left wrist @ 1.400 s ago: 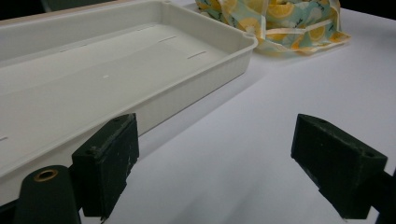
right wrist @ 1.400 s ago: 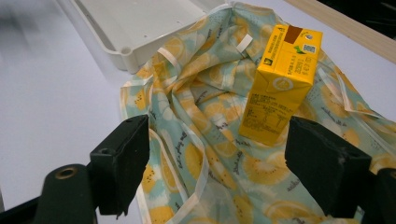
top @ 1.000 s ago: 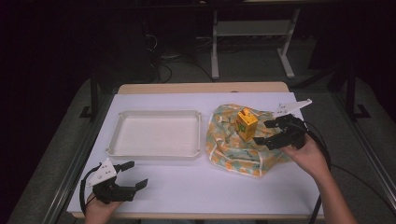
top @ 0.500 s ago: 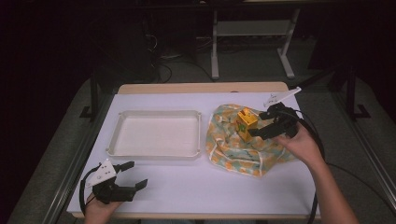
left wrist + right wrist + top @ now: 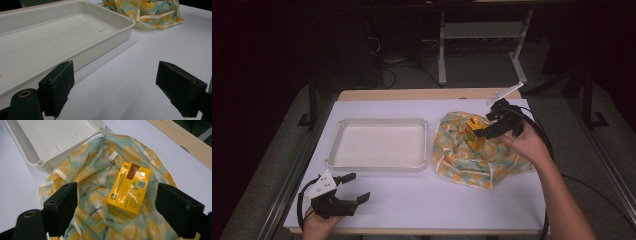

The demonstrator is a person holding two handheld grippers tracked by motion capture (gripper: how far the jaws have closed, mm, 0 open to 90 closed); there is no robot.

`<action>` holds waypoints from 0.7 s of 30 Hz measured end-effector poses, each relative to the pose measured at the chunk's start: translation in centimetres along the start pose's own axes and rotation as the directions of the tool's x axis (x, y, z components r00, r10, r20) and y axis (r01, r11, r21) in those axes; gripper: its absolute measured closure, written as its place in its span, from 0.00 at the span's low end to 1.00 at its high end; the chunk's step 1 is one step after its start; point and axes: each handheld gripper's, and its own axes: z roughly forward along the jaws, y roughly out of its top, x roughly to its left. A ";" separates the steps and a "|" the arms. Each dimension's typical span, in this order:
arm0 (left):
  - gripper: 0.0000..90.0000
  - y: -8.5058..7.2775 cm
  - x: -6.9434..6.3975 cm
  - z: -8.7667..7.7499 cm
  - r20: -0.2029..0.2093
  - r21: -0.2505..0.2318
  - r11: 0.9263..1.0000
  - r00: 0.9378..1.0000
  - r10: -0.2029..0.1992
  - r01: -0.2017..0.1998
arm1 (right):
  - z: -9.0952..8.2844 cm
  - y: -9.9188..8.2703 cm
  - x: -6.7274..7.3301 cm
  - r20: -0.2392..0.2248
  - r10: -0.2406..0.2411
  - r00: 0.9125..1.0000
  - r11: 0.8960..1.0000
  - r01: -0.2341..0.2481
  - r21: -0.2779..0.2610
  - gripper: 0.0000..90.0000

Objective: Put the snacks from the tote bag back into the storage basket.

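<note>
At the lower left of the high view my left gripper rests on the white table, jaws spread wide with nothing between them. In the left gripper view the tray lies just beyond its left jaw. The tray is a shallow, smooth, cream plastic rectangle with rounded corners, left of centre. Right of it, touching its corner, lies a crumpled cloth bag printed with lemon slices on pale green. A glossy yellow carton, a small box, sits on the cloth. At the upper right my right gripper hovers over it, jaws apart; in the right gripper view the carton lies between them, untouched.
</note>
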 end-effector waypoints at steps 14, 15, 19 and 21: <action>0.17 0.0 0.0 0.0 0.006 0.005 1.000 1.000 0.006 -0.006 | 2.9 1.0 -0.8 0.043 0.025 0.999 0.997 -0.028 0.072 0.22; 0.16 0.0 0.0 0.0 0.008 0.006 1.000 1.000 0.007 -0.007 | 3.1 1.0 -0.8 0.042 0.026 0.999 0.997 -0.029 0.074 0.22; 0.17 0.0 -0.1 0.1 0.012 0.012 1.000 1.000 0.016 -0.016 | 3.8 1.1 -0.7 0.056 0.026 0.998 0.994 -0.032 0.104 0.23; 0.16 0.0 0.0 0.1 0.012 0.011 1.000 1.000 0.015 -0.015 | 4.2 1.2 -0.7 0.064 0.025 0.998 0.993 -0.032 0.116 0.23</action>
